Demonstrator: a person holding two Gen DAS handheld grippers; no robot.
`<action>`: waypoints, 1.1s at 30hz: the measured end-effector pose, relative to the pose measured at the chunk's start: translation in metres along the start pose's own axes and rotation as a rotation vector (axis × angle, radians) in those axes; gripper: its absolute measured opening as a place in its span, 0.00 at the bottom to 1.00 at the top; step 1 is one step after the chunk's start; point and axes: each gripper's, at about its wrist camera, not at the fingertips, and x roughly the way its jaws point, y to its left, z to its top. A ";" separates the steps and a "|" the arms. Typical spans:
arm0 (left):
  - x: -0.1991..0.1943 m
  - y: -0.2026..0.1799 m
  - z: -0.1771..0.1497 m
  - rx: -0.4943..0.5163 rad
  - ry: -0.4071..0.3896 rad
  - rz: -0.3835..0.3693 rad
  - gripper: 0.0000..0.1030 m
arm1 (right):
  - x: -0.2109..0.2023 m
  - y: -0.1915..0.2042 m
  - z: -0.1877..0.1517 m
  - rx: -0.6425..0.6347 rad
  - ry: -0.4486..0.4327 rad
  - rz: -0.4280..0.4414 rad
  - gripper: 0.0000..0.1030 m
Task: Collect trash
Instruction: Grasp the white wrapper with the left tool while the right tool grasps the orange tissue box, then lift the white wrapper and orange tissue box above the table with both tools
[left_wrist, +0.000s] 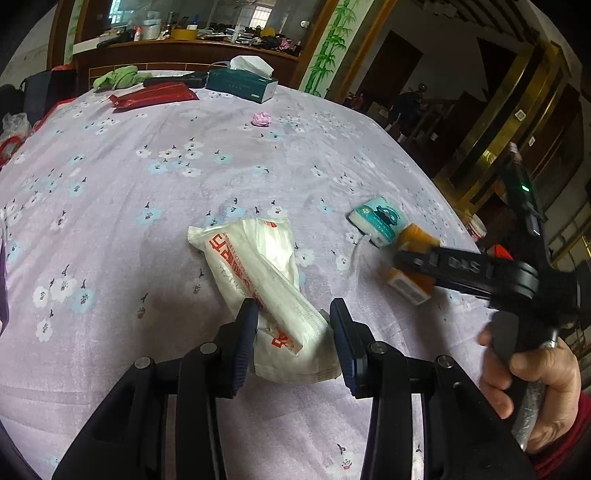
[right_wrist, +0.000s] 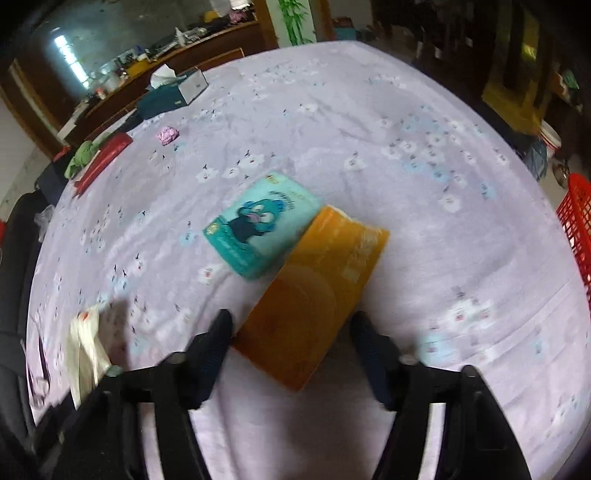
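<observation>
Right now I am reaching for two bits of trash at once. My left gripper has its fingers wide apart around the near end of the crumpled white plastic wrapper with red letters, low in the middle of the left view. My right gripper is spread open too, with the flat orange packet between its fingers. A teal tissue pack with a cartoon touches that packet's far end. Next, I think both grippers must squeeze shut. A red plastic basket sits at the right edge; I cannot see inside it.
</observation>
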 end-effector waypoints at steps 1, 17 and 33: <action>0.002 0.000 0.001 -0.001 0.003 0.002 0.38 | -0.003 -0.007 -0.001 -0.014 0.000 -0.002 0.62; 0.011 -0.015 -0.009 -0.030 -0.058 0.086 0.37 | -0.039 -0.055 -0.029 -0.136 -0.153 0.063 0.23; 0.011 -0.038 -0.019 -0.009 -0.061 0.119 0.38 | -0.028 -0.057 -0.020 -0.037 -0.102 0.102 0.68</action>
